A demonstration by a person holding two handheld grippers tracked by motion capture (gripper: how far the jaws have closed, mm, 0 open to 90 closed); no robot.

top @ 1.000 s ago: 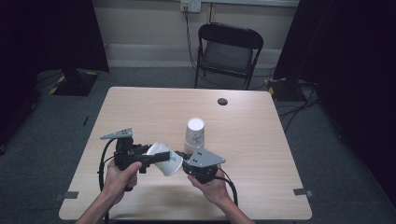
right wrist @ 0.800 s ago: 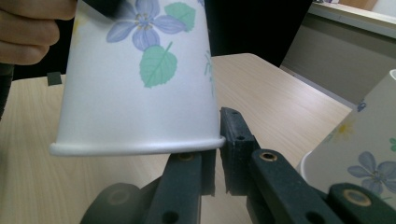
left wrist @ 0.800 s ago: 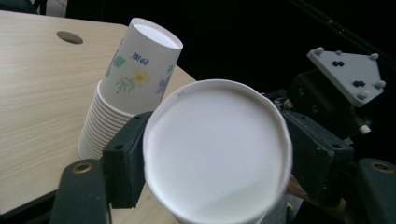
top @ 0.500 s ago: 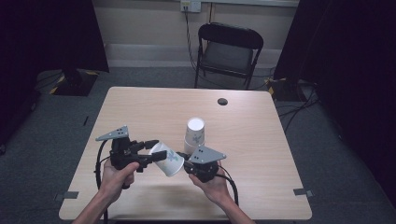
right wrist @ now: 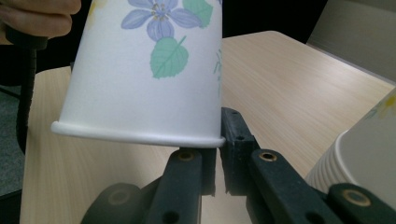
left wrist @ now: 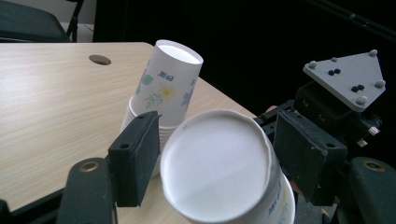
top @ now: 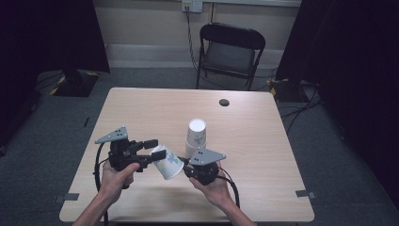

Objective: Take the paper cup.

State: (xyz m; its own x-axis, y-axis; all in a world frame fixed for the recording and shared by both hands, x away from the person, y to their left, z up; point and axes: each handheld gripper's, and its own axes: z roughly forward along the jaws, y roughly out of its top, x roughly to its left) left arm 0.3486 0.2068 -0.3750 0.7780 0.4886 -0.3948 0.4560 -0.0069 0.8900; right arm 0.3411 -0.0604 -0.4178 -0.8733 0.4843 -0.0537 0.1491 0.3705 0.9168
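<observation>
Two tongs shared the white flower-printed paper cup (top: 168, 162): left tongs (top: 155, 149) clamping its base, right tongs (top: 186, 165) pinching its rim; I judged gentle pressure wise.

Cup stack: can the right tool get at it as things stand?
Probably not yet. The stack stands free just beyond the right tool, but that tool is shut on the rim of the loose cup, which the left tool also holds.

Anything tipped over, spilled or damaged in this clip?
Nothing spilled or damaged. One paper cup lies tilted in the air between the left hand-held gripper and the right hand-held gripper, not standing. The stack of cups stands upside down on the table, which looks deliberate.
</observation>
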